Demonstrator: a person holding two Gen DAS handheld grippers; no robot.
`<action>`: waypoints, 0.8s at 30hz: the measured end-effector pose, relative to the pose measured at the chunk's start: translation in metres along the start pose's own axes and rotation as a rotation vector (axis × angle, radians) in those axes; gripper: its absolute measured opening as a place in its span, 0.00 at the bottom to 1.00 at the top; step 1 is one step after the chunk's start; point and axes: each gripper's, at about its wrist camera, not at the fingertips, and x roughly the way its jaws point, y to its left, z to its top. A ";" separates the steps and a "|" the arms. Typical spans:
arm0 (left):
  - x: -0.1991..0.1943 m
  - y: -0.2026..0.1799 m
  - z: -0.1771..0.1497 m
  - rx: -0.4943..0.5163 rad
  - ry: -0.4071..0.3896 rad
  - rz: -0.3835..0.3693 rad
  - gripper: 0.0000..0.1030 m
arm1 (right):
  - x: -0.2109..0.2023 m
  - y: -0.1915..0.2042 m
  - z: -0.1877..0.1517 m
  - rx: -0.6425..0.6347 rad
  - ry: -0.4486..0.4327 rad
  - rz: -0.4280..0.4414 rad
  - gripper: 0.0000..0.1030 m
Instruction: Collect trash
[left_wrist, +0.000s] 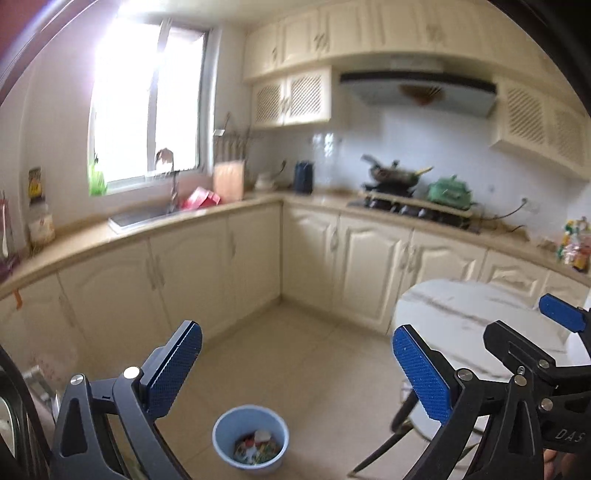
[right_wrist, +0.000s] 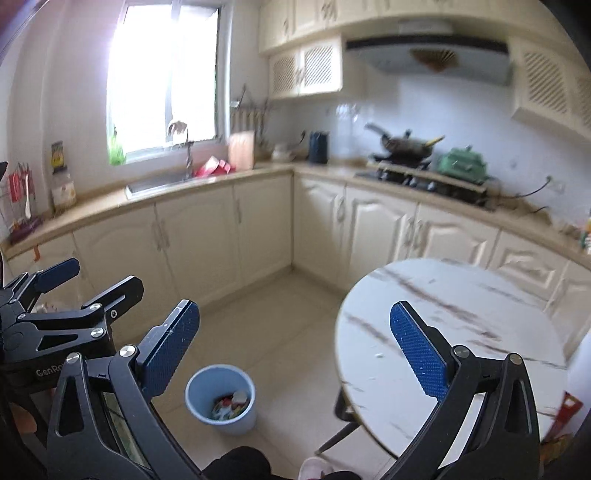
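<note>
A light blue bin (left_wrist: 250, 439) stands on the tiled floor, holding mixed colourful trash (left_wrist: 256, 446). In the right wrist view the same bin (right_wrist: 220, 399) sits low between the fingers, with its trash (right_wrist: 232, 402) inside. My left gripper (left_wrist: 297, 369) is open high above the floor, nothing between its blue pads. My right gripper (right_wrist: 295, 349) is open too and empty. The right gripper's blue finger (left_wrist: 561, 312) shows at the right edge of the left wrist view. The left gripper's black fingers (right_wrist: 74, 291) show at the left of the right wrist view.
A round white marble table (right_wrist: 480, 317) on dark legs stands right of the bin. Cream cabinets (left_wrist: 192, 266) run along two walls under a counter with a sink (left_wrist: 147, 214) and a stove with a wok (left_wrist: 395, 177). Tiled floor (left_wrist: 314, 362) lies between.
</note>
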 end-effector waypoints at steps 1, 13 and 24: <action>-0.013 -0.007 -0.002 0.009 -0.029 -0.005 0.99 | -0.010 -0.001 0.001 0.001 -0.020 -0.007 1.00; -0.161 -0.005 -0.124 0.029 -0.271 -0.039 0.99 | -0.138 -0.016 0.011 0.013 -0.246 -0.123 1.00; -0.241 0.004 -0.201 0.025 -0.394 -0.053 0.99 | -0.198 -0.013 0.013 0.009 -0.371 -0.193 1.00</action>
